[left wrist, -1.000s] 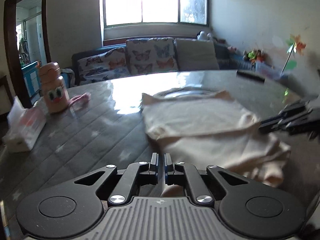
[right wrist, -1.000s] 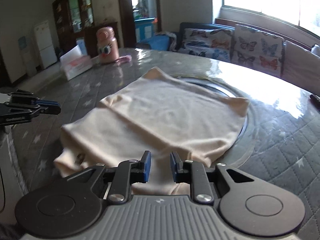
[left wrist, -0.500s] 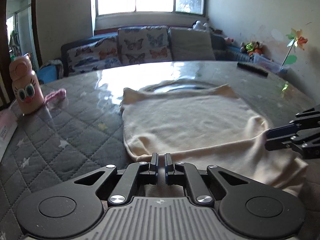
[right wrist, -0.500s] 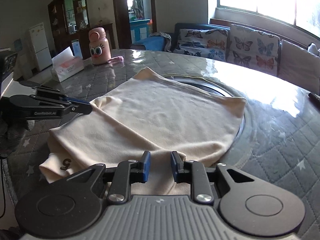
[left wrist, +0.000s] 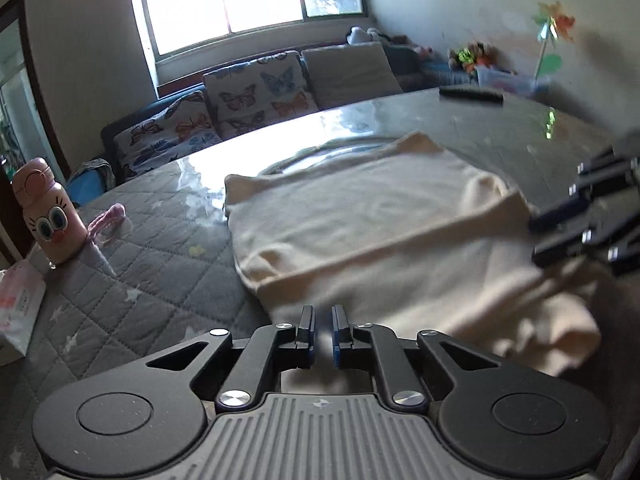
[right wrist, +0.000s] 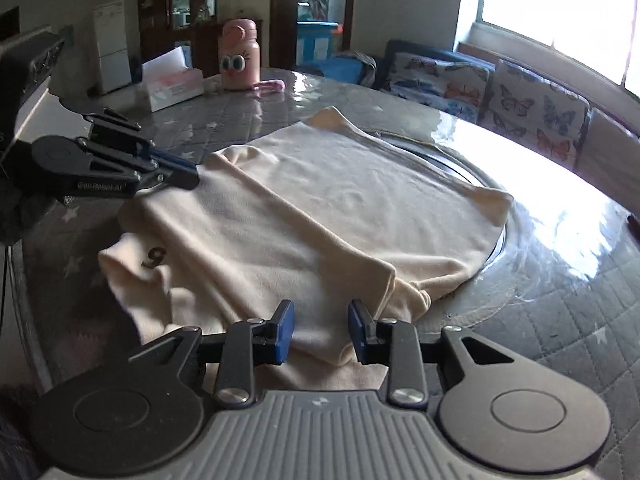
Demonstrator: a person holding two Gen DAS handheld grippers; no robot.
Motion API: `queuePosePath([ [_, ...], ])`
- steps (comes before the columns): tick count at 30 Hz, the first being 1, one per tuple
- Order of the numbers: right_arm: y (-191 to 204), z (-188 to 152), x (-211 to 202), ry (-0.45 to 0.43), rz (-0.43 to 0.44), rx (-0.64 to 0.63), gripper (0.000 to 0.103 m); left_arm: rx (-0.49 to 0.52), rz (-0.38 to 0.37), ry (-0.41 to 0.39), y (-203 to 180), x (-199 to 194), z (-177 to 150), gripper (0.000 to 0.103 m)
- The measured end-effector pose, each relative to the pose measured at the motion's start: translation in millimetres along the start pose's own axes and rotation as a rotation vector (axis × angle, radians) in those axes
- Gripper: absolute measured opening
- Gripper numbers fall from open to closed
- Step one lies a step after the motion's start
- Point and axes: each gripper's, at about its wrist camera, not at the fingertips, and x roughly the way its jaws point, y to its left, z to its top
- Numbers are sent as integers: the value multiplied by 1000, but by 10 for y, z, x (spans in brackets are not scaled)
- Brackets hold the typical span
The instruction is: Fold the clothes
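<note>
A cream garment (left wrist: 380, 220) lies folded on the round grey table (left wrist: 152, 280), with its near part doubled over the far part; it also shows in the right wrist view (right wrist: 312, 208). My left gripper (left wrist: 323, 334) sits at the garment's near edge, its jaws a narrow gap apart with nothing clearly between them. In the right wrist view the left gripper (right wrist: 188, 176) touches the fold's left corner. My right gripper (right wrist: 320, 330) is open just above the garment's near edge, holding nothing. It shows at the right of the left wrist view (left wrist: 560, 232).
A pink cartoon bottle (left wrist: 44, 212) and a tissue pack (left wrist: 16, 304) stand at the table's left; a pink strap (left wrist: 108, 220) lies beside the bottle. A black remote (left wrist: 470, 94) lies at the far right. A sofa with butterfly cushions (left wrist: 256, 92) is behind.
The garment's near part has been carried forward and laid over the far part. My right gripper has opened wide and let go of the cloth. My left gripper's jaws have parted slightly.
</note>
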Motion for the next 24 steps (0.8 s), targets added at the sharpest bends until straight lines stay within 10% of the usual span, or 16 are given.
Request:
queuePosePath([
  [6, 27, 20, -174, -4, 21, -18, 36, 99, -14, -13, -85, -301, -113, 43],
  [10, 48, -23, -248, 7, 31, -47, 45, 214, -14, 6, -244, -403, -280, 48],
  [21, 191, -141, -353, 27, 58, -166, 64, 336, -24, -72, -596, -309, -423, 47],
  [24, 230, -173, -382, 32, 66, -199, 67, 304, -43, -86, -570, -285, -357, 24],
])
